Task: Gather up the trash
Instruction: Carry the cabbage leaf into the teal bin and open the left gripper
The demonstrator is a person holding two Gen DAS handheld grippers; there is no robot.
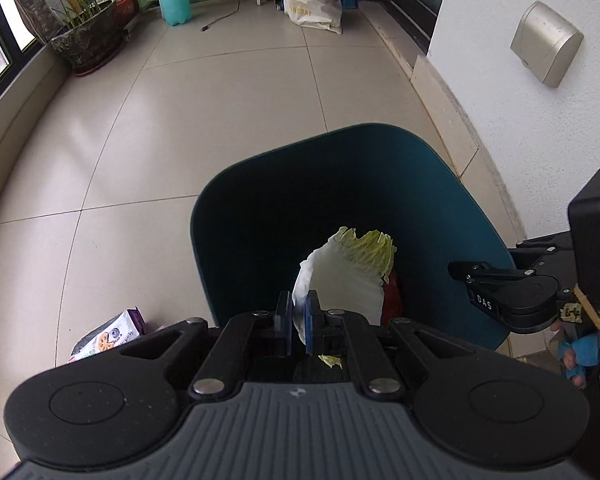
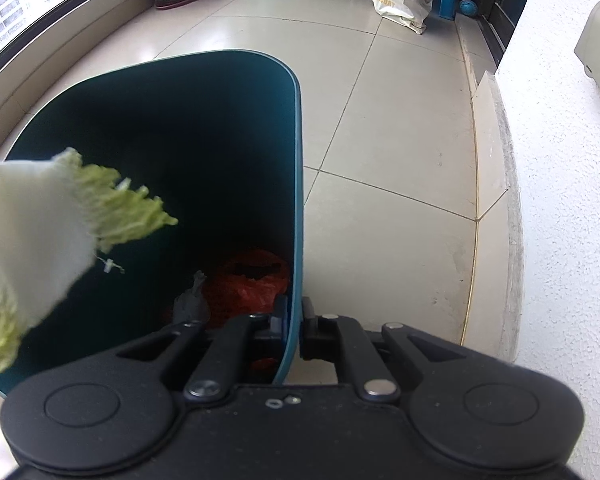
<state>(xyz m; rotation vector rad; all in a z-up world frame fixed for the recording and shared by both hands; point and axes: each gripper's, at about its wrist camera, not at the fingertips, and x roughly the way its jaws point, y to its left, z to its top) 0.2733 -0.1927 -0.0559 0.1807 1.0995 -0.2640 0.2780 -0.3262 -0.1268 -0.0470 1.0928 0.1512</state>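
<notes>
A dark teal trash bin point(image 1: 252, 220) stands on the tiled floor. My left gripper point(image 1: 298, 320) is shut on a cabbage leaf point(image 1: 348, 272), white with a pale green frilly edge, and holds it over the bin's opening. The leaf point(image 2: 40, 232) also shows at the left of the right wrist view. My right gripper point(image 2: 296, 320) is shut on the bin's right wall point(image 2: 296, 200), one finger inside and one outside; it also shows in the left wrist view point(image 1: 460, 272). A red plastic bag point(image 2: 248, 284) and a grey scrap point(image 2: 192, 300) lie at the bin's bottom.
A purple-and-white snack wrapper point(image 1: 112, 334) lies on the floor left of the bin. A white wall point(image 1: 540, 140) runs close on the right. Far back stand a potted plant point(image 1: 88, 40), a teal spray bottle point(image 1: 174, 0) and a white shopping bag point(image 1: 312, 8).
</notes>
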